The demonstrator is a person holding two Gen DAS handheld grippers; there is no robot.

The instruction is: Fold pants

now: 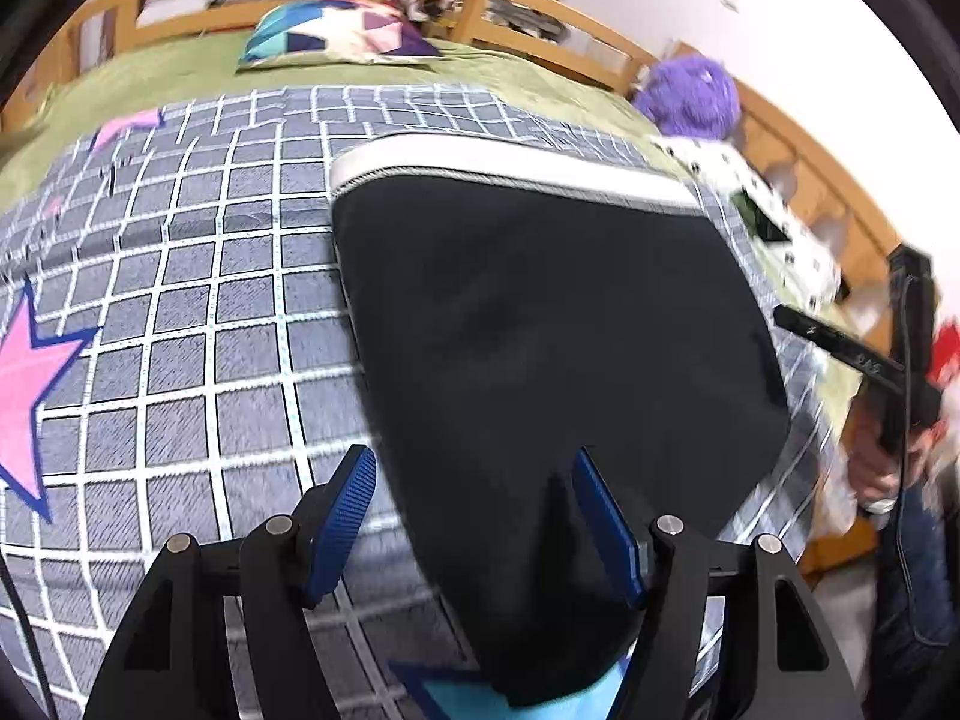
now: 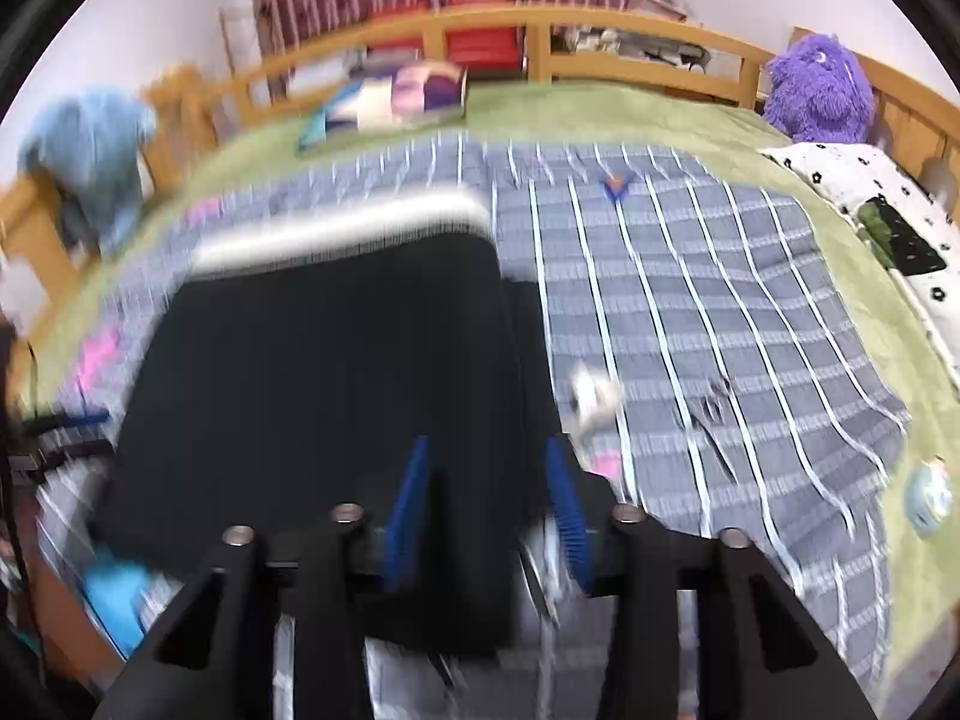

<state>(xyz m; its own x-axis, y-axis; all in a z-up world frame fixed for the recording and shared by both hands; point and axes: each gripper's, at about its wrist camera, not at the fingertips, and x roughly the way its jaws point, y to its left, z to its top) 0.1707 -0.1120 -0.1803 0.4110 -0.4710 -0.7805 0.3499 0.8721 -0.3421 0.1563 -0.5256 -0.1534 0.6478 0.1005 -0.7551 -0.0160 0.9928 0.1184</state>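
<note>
Left gripper (image 1: pixel 474 516) spread wide, holding nothing — right gripper (image 2: pixel 489 498) parted too — over black, white-waistbanded folded pants (image 1: pixel 540 324), frame centre.

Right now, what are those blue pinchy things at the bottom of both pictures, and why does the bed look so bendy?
Those blue things are the fingers of two grabbers that a person holds, one in each hand. Each grabber has a small camera looking out along its fingers, so one picture comes from the left gripper and the other from the right gripper. The lens is very wide, so straight lines look bent.

On the bed lies a grey checked blanket with pink stars. On it rest black pants with a white waistband, already folded flat. Both grabbers are open, holding nothing. Further back sit a colourful pillow and a purple plush toy.
</note>
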